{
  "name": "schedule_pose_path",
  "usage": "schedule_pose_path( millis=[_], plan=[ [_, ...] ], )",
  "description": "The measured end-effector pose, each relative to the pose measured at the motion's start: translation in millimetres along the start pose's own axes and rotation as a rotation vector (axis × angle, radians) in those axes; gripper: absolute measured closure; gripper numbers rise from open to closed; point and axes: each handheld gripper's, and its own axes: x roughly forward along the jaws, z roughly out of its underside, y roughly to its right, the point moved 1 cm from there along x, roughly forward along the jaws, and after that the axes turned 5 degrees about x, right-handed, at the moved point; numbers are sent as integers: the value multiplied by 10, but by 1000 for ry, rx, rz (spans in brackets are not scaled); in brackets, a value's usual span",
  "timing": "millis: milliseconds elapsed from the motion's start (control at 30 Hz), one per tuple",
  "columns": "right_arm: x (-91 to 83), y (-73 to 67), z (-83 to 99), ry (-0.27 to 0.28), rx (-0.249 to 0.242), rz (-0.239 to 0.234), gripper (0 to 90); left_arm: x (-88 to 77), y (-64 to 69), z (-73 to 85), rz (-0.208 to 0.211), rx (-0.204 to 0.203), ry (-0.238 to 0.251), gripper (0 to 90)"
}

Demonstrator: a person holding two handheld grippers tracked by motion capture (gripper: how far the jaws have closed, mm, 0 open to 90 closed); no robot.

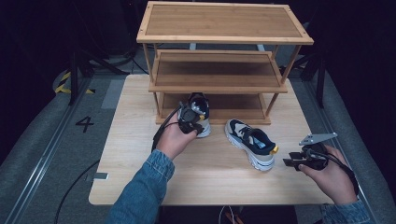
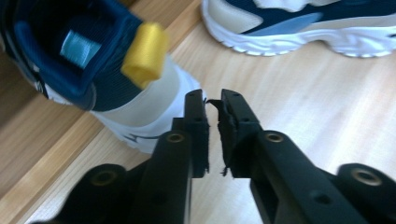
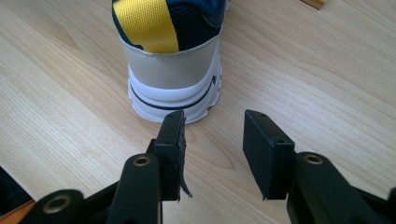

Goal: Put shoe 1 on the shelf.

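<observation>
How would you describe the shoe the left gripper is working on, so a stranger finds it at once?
Start at the wooden rack at the table's far side. One shoe sits with its toe on the bottom shelf, behind the left gripper. The other shoe lies out on the table, clear of the rack.

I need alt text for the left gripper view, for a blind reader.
Two black jaws of the left tool, nearly shut and empty, point at the heel of a navy shoe with a yellow loop. A second shoe lies beyond on the wooden table.
</observation>
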Motion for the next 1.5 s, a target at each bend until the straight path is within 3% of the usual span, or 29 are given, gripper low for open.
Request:
schedule_pose_path(
  millis=[233, 367, 400, 667, 900, 1067, 1167, 1200, 1500],
  plan=[
    [-3, 13, 5, 3, 2, 1, 605, 171, -102, 57, -31, -66, -9, 875],
    [4, 13, 6, 1, 1, 1, 606, 233, -124, 43, -55, -70, -27, 888],
    [4, 12, 5, 1, 1, 1, 606, 236, -127, 41, -47, -89, -19, 894],
    [21, 11, 6, -3, 1, 1, 607, 302, -206, 10, -82, -104, 13, 891],
    [23, 22, 7, 1, 2, 5, 613, 401, -301, -57, -123, -121, 25, 784],
    [6, 23, 2, 14, 2, 9, 618, 457, -364, -102, -152, -124, 5, 732],
    [-2, 22, 1, 17, 5, 8, 618, 485, -383, -95, -161, -145, 9, 645],
    [-6, 27, 2, 21, -1, 10, 619, 523, -404, -91, -169, -149, 32, 612],
    [-25, 34, 42, 22, 13, 18, 620, 606, -470, -99, -156, -138, 67, 549]
  ],
)
